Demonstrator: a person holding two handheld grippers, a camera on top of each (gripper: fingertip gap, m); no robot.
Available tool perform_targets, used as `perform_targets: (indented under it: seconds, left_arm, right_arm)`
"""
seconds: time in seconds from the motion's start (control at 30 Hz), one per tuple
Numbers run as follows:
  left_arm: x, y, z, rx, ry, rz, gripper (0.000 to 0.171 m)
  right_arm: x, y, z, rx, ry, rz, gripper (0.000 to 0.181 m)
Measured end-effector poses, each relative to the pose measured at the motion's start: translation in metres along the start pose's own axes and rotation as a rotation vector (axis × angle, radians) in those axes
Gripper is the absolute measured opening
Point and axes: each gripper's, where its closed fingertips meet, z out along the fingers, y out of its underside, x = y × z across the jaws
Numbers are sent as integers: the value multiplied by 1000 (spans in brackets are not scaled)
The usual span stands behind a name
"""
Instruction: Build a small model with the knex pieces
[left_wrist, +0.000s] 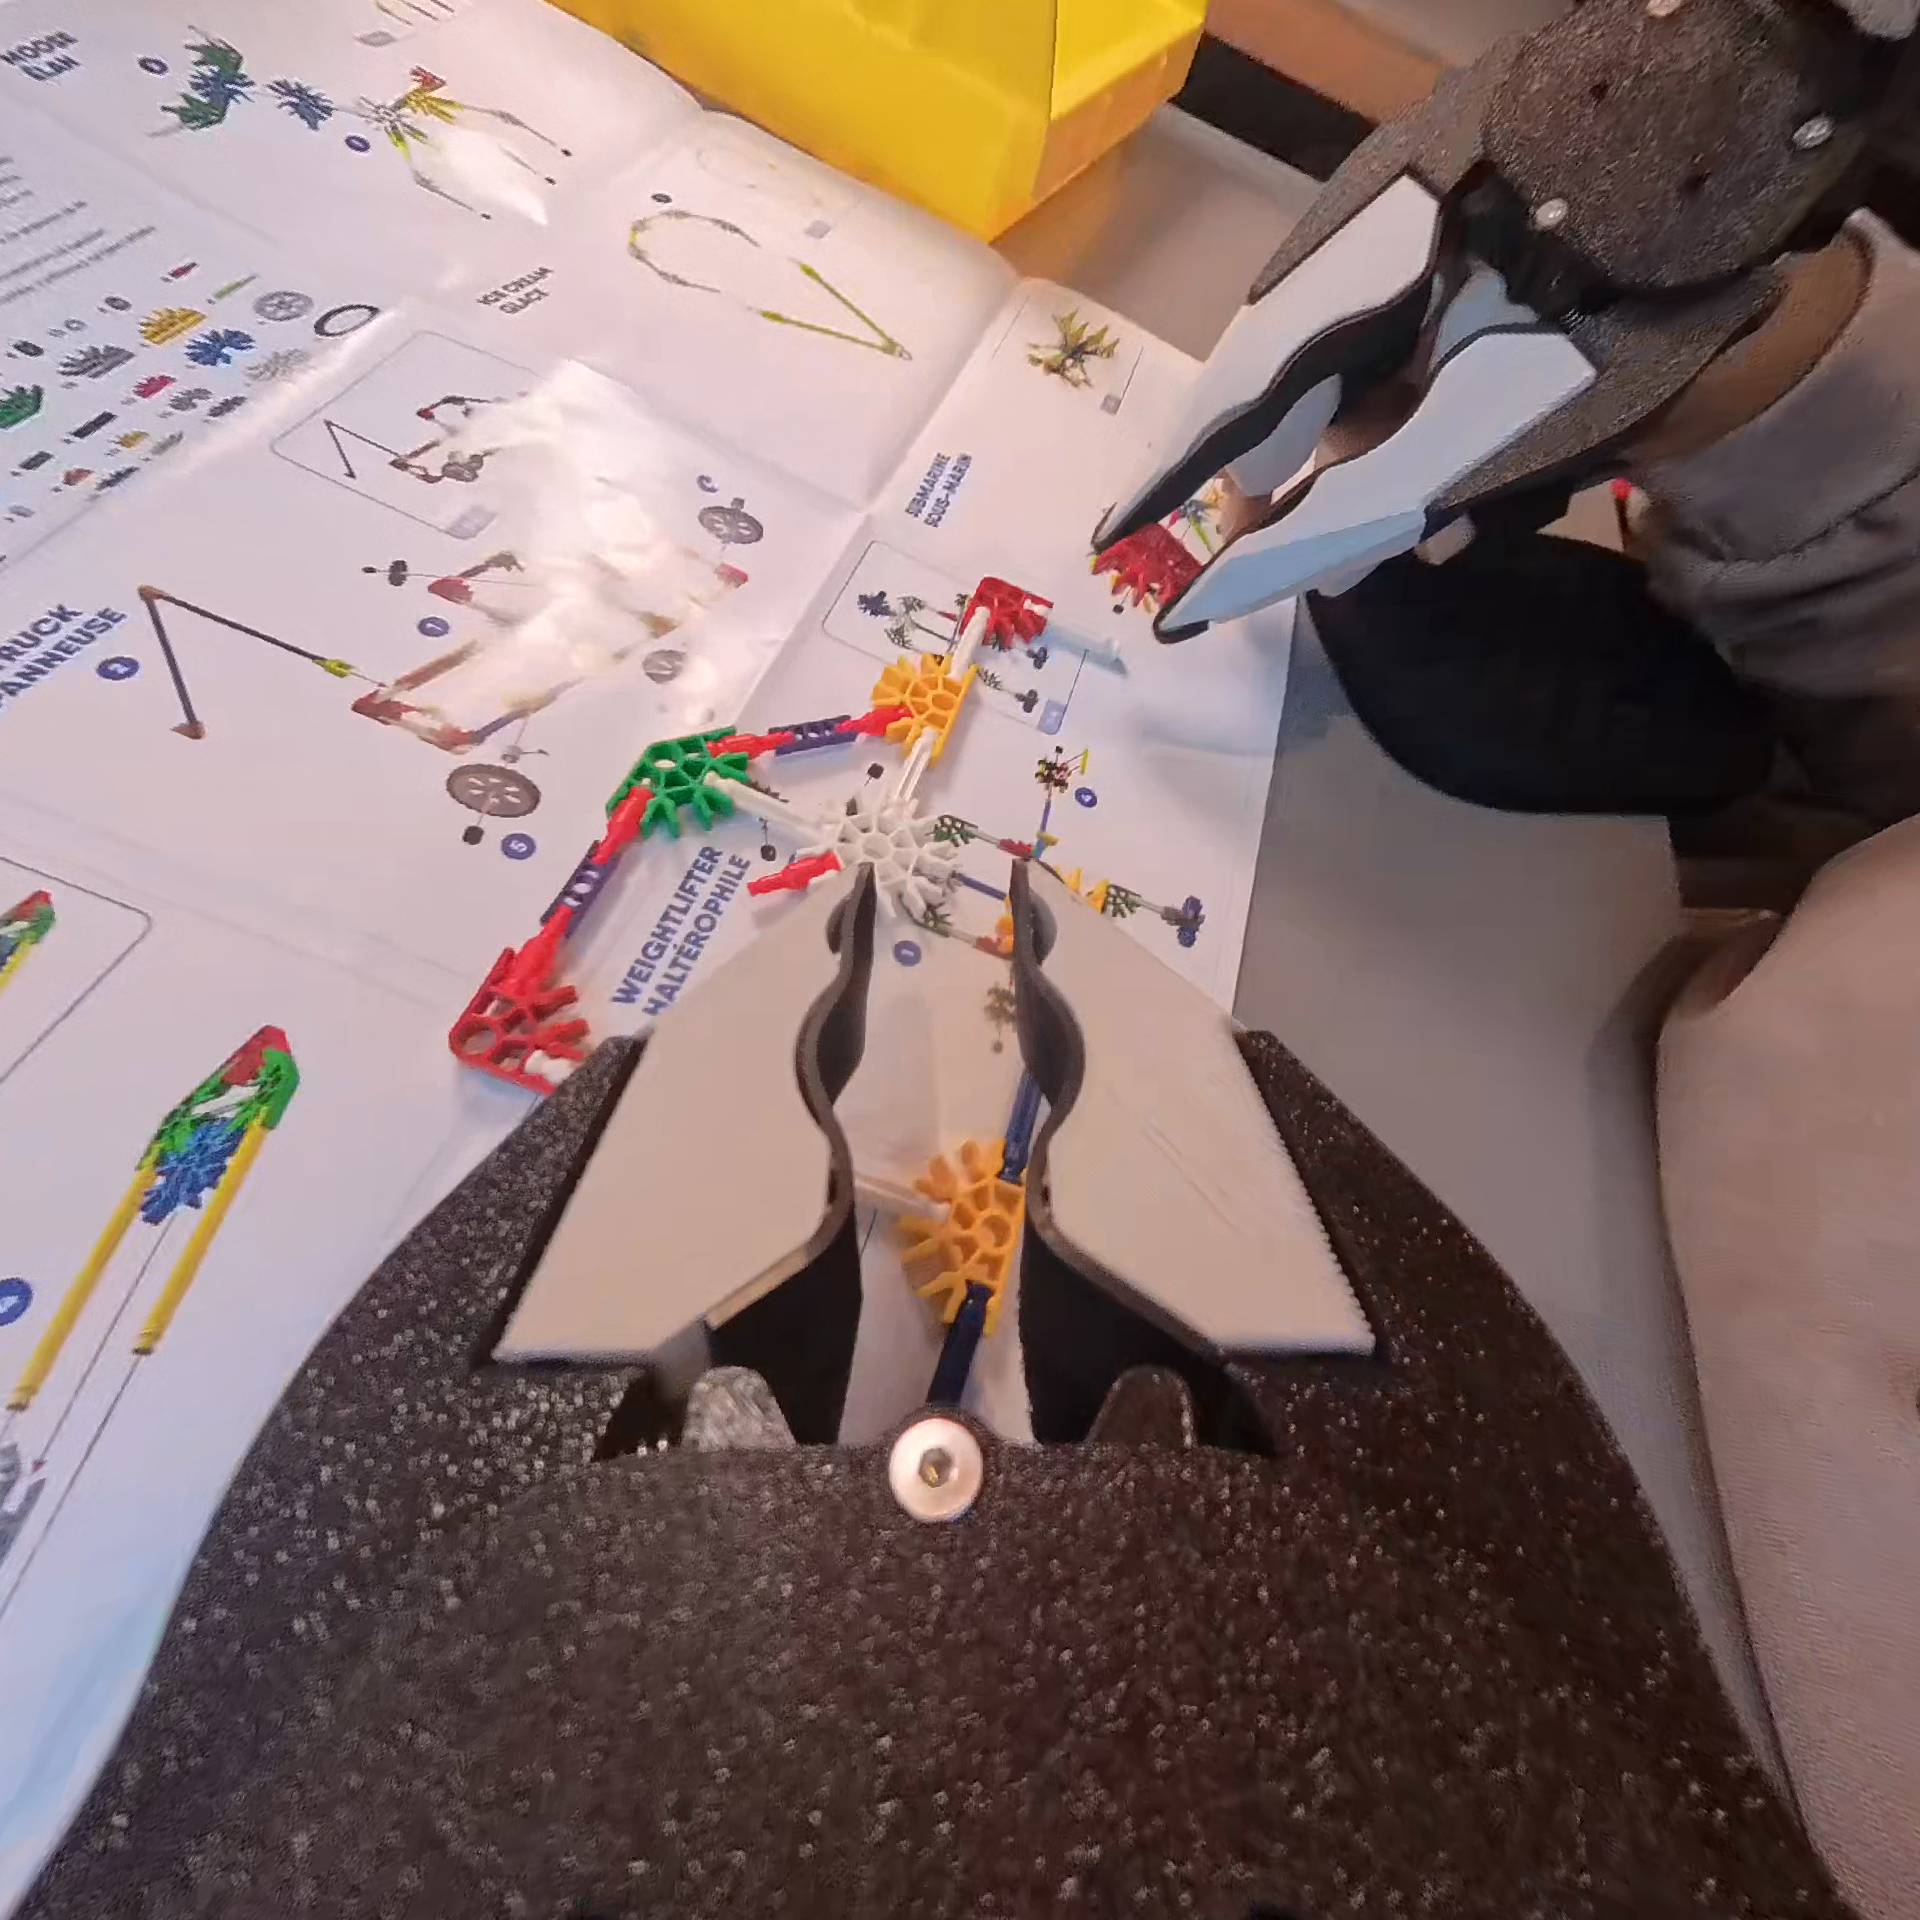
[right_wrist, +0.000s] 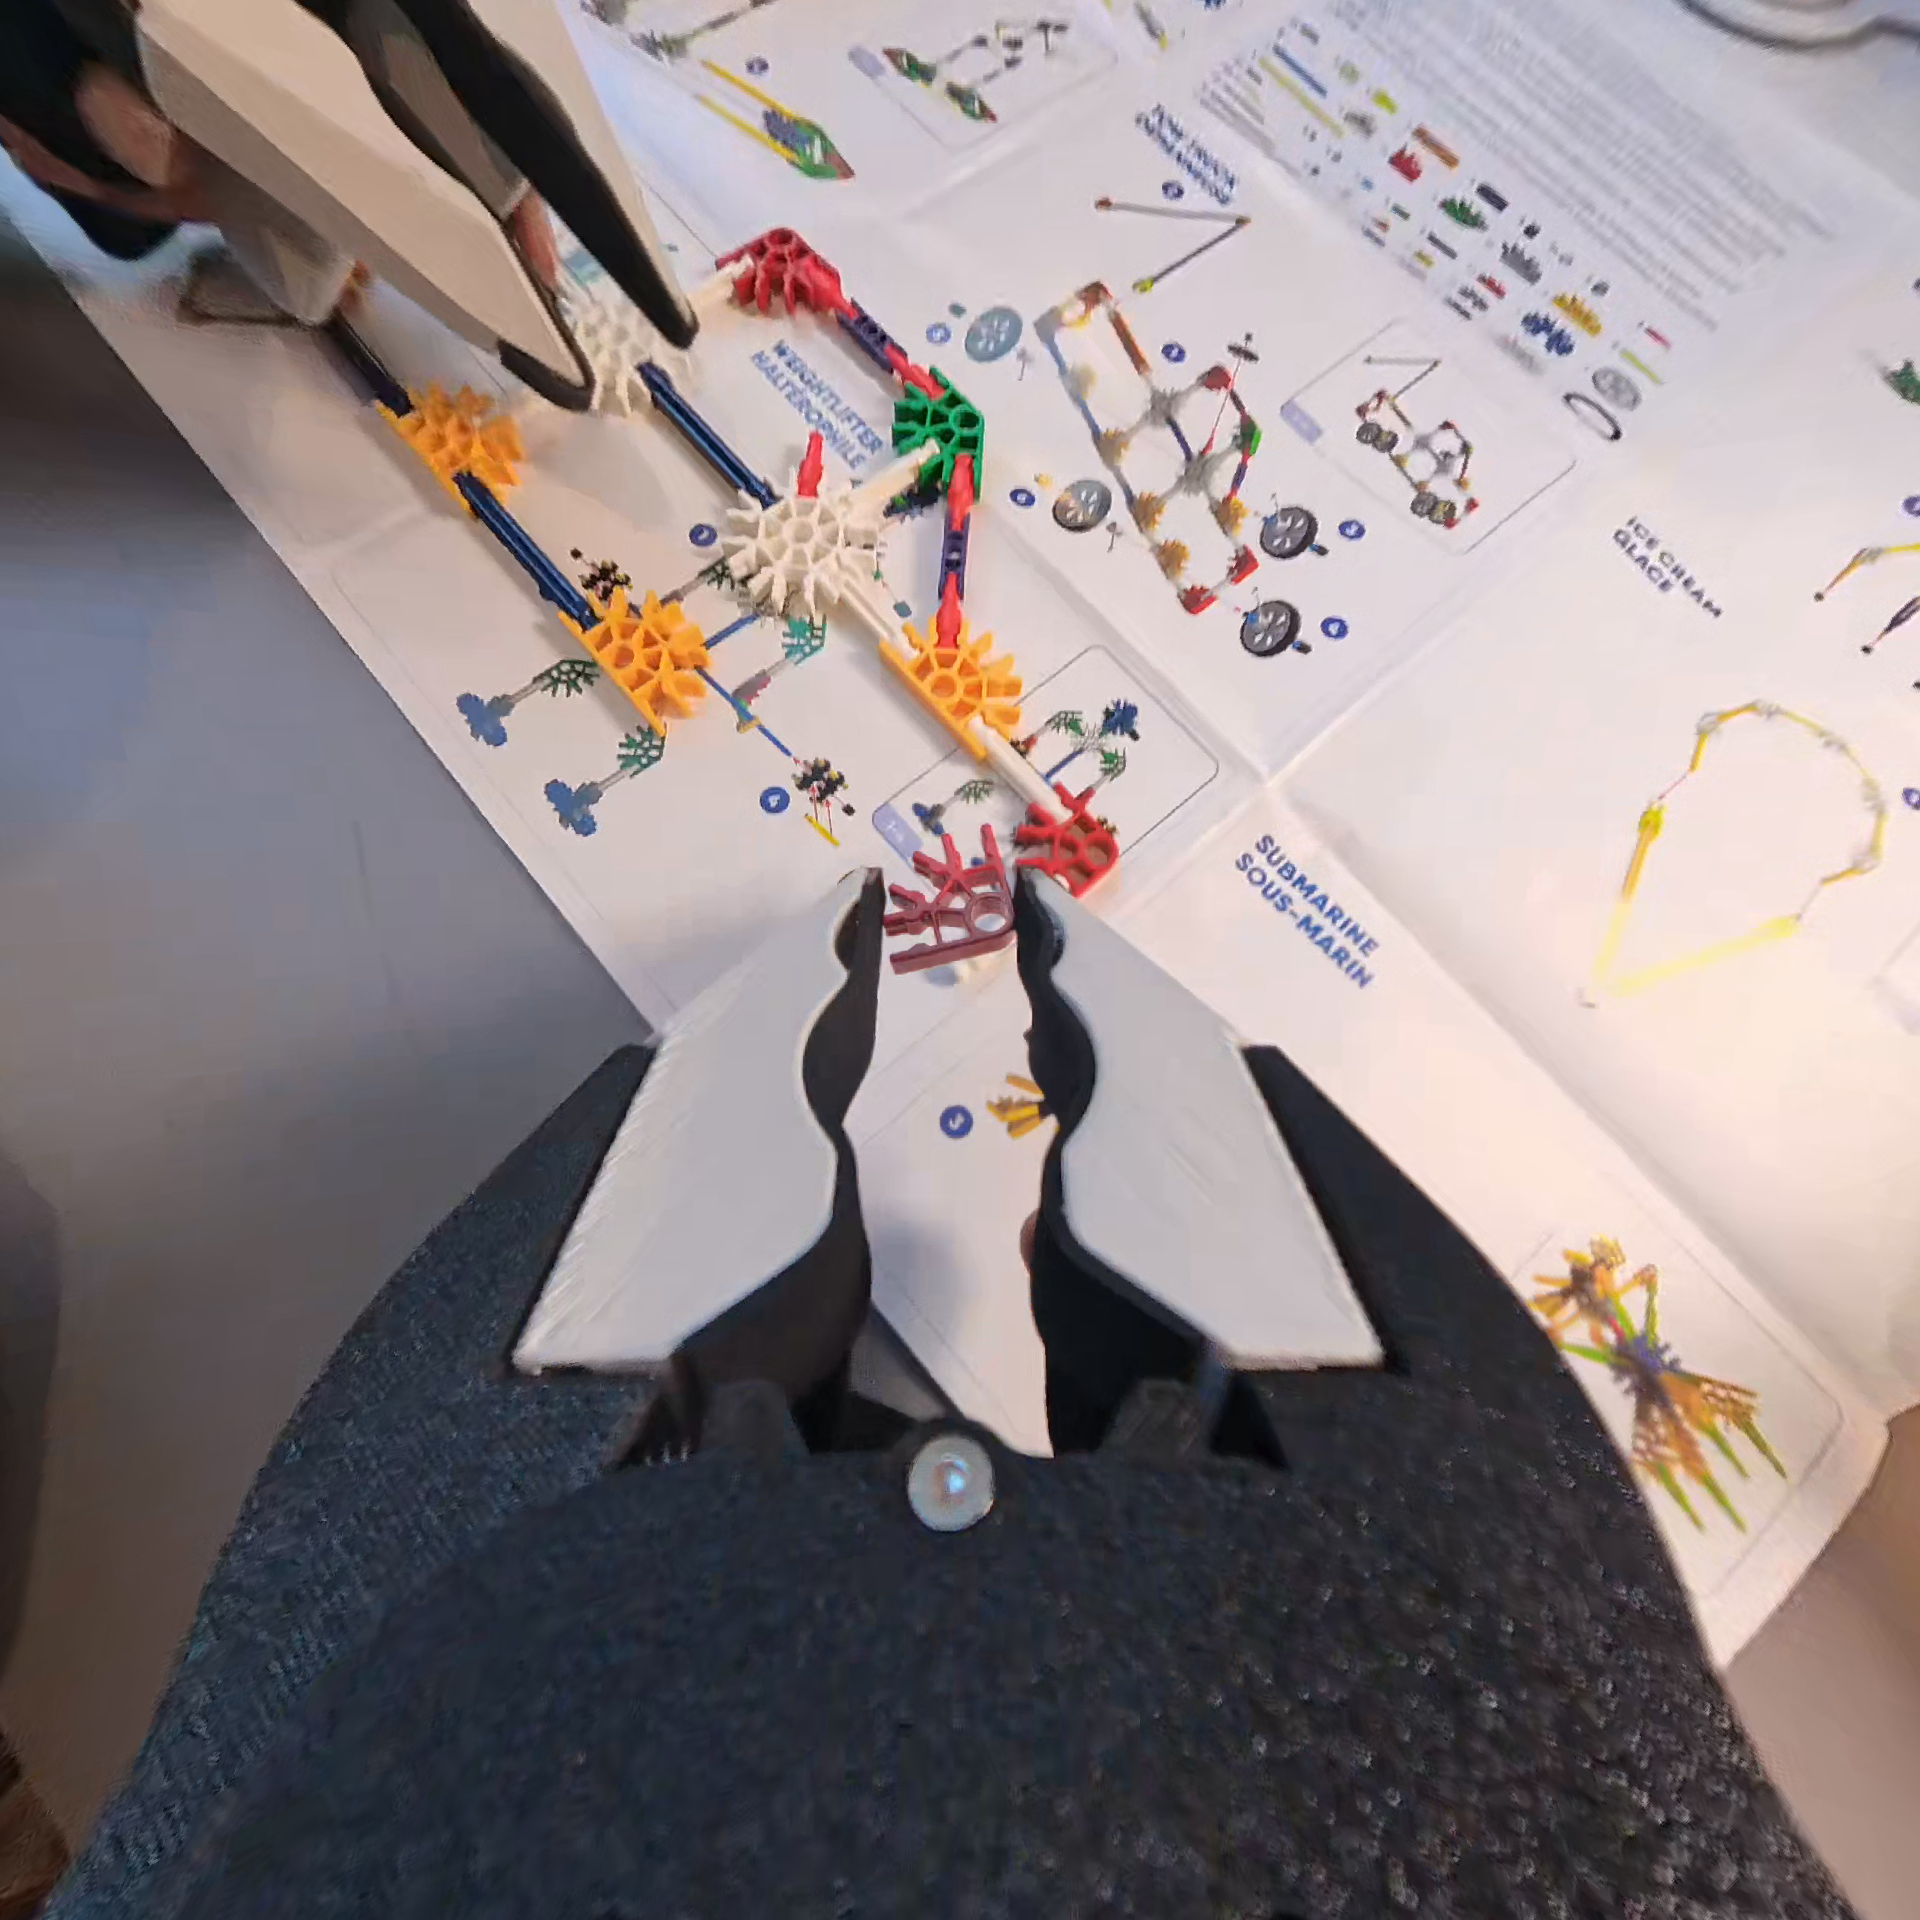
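Right gripper (right_wrist: 945, 904): fingers closed on a loose red connector (right_wrist: 951, 914). Left gripper (left_wrist: 940, 894): fingers narrow, straddling the white hub (left_wrist: 883, 831) of a part-built rod model (right_wrist: 800, 551) on the instruction sheet (right_wrist: 1455, 935).

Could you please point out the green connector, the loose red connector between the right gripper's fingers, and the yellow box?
green connector (right_wrist: 940, 421): right wrist view, on its webbed middle.
loose red connector (right_wrist: 951, 914): right wrist view, on its centre, between the fingertips.
yellow box (left_wrist: 935, 94): left wrist view, on its front wall.

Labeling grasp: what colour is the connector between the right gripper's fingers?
Red connector, shown best in the right wrist view.
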Motion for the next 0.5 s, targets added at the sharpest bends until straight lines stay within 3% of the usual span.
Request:
perform_targets:
  seconds: [0.3,0.5]
  left_arm:
    - [2,35,-7,-207,35,146,36]
    - [2,49,-20,-252,96,179,32]
  right_arm:
    - [-6,28,1,-177,76,21,24]
    - [-20,37,-8,-199,-86,-26,37]
